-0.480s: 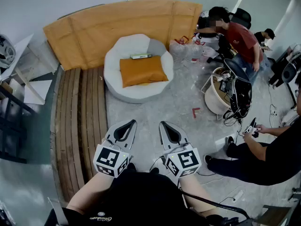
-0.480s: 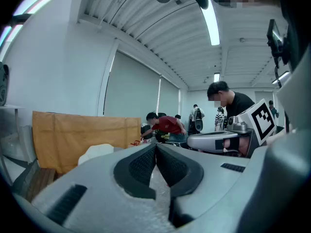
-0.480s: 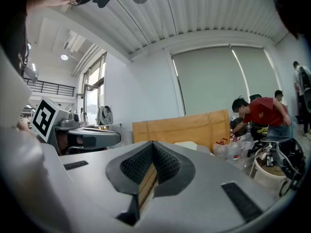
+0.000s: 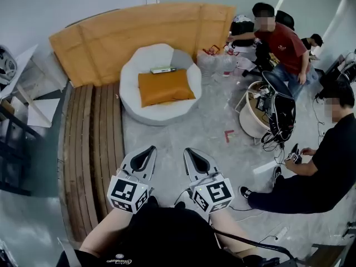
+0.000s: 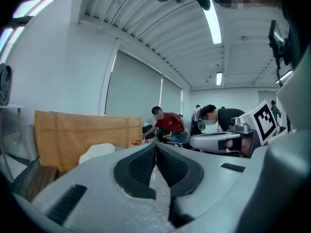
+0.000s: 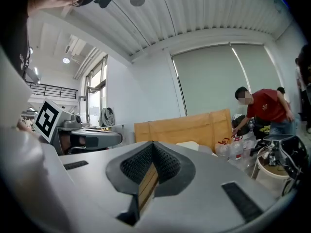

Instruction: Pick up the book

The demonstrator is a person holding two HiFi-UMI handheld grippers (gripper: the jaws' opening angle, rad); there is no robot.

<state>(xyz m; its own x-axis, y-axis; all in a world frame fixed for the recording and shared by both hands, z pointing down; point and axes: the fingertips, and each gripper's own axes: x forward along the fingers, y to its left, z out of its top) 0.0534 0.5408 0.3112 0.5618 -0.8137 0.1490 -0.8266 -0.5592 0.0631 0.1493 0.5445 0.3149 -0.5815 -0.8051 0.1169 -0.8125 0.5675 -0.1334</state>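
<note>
Nothing done yet. My left gripper (image 4: pixel 149 149) and right gripper (image 4: pixel 189 151) are both closed and empty, held low near my lap. The book (image 4: pixel 163 69) lies on the white chair (image 4: pixel 132 71) behind the orange cushion (image 4: pixel 166 87), well apart from both. Approach, grasp and lift all remain.

I read no words; just coded square markers on the cubes (image 4: pixel 129 194) behind my left gripper (image 4: pixel 151 149) and right gripper (image 4: pixel 188 151) fingers (image 4: pixel 132 163)

The book (image 4: pixel 163 69) I'm after lies flat on the white round seat (image 4: pixel 146 114), just behind the orange cushion (image 4: pixel 166 88). It is thin and pale with a greenish edge, its long side running left to right.
</note>
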